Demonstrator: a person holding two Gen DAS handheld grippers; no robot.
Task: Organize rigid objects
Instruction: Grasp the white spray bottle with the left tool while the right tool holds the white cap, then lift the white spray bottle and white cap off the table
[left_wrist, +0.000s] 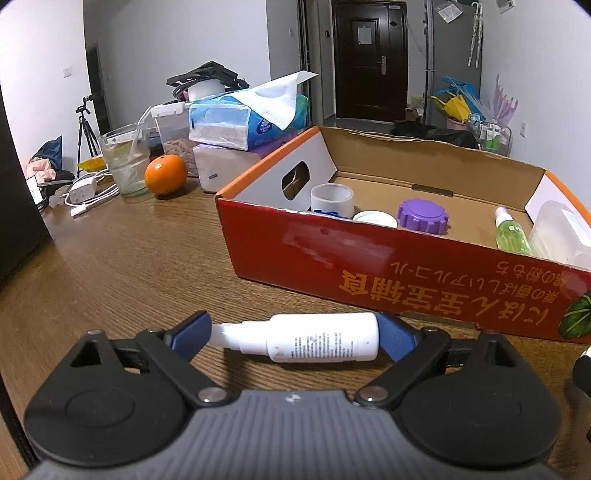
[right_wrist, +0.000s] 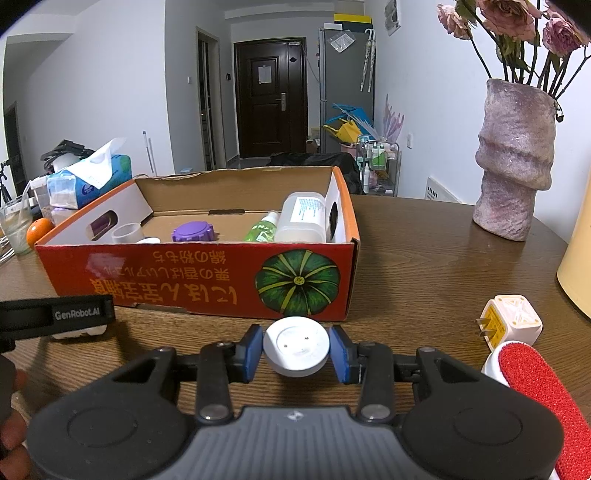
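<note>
With my left gripper (left_wrist: 295, 338) pinching the white spray bottle (left_wrist: 312, 338) end-to-end and my right gripper (right_wrist: 296, 350) clamping the round white puck (right_wrist: 296, 346), either could squirt free clearing the red cardboard box (right_wrist: 207, 280) wall.

Brown wood-grain table (left_wrist: 122, 258). On it: red cardboard box (right_wrist: 207, 280) mid-table; orange (left_wrist: 166, 174) touching glass w/ straw (left_wrist: 125, 162); white charger + cables (left_wrist: 85, 192) at left edge; tissue packs (left_wrist: 236, 125) stacked behind, by clear container (left_wrist: 173, 133). Right side: pinkish vase (right_wrist: 515, 162) w/ dried roses, white/yellow plug adapter (right_wrist: 511, 319), just beside it a red-faced brush (right_wrist: 535, 391). Pale yellow obj (right_wrist: 576, 258) at far right edge.
</note>
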